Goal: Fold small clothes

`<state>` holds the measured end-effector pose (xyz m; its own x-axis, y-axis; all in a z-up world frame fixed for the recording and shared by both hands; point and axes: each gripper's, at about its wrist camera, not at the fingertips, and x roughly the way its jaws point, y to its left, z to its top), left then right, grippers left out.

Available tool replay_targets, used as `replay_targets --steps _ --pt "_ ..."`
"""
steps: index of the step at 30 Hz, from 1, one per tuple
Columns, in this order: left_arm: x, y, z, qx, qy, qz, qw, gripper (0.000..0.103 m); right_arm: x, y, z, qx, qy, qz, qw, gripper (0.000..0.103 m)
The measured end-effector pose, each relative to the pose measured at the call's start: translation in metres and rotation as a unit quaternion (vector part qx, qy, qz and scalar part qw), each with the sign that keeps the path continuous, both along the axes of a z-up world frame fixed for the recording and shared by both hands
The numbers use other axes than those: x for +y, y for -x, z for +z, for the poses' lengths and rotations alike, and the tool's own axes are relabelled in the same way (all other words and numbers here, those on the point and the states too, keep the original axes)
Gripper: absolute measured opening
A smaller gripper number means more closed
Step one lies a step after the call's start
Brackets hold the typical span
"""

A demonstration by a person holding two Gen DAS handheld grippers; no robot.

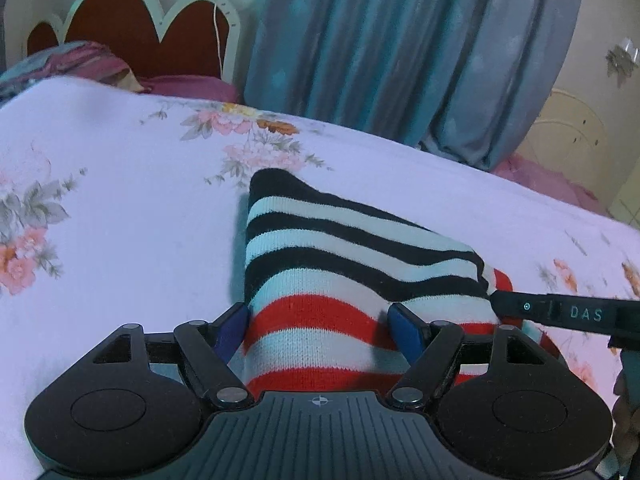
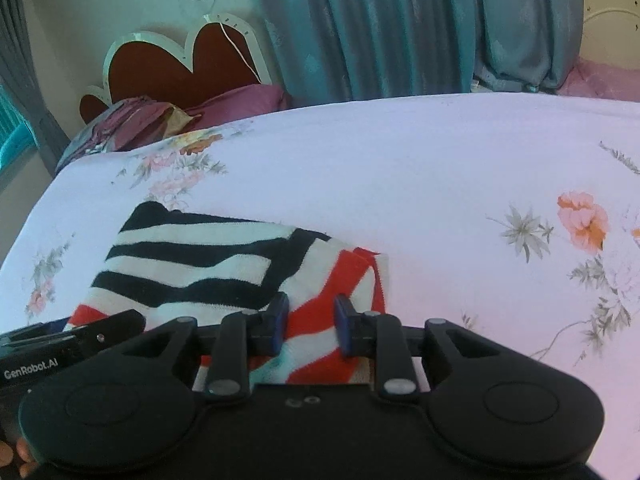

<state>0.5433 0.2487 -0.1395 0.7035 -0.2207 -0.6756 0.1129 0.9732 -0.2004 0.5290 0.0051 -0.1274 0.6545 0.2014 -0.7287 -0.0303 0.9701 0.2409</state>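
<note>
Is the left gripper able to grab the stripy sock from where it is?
Probably yes. The left gripper already has its jaws standing wide on either side of the striped garment, which lies on the flowered bedsheet. Nothing blocks it; the right gripper works the other end.

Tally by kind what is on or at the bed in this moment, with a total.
Striped garment: 1
Grippers: 2, left gripper, right gripper
Floral bedsheet: 1
Headboard: 1
Curtain: 1
Total: 6
</note>
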Motion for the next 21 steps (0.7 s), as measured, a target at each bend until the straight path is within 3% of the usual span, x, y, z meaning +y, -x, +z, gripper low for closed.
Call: replay_targets --steps 10,15,21 --pt "0.002 0.061 0.019 -0.010 -0.029 -0.028 0.9991 0.075 0.014 0.065 0.040 -0.040 -0.005 0.034 0.999 0.025" --pt "0.003 0.077 0.024 -0.012 -0.036 -0.027 0.9989 0.075 0.022 0.095 0.041 -0.040 0.009 0.045 0.998 0.025" --pt "0.002 0.077 0.021 -0.015 -0.048 -0.033 0.9982 0.075 0.024 0.097 0.029 -0.020 0.035 0.025 0.999 0.023"
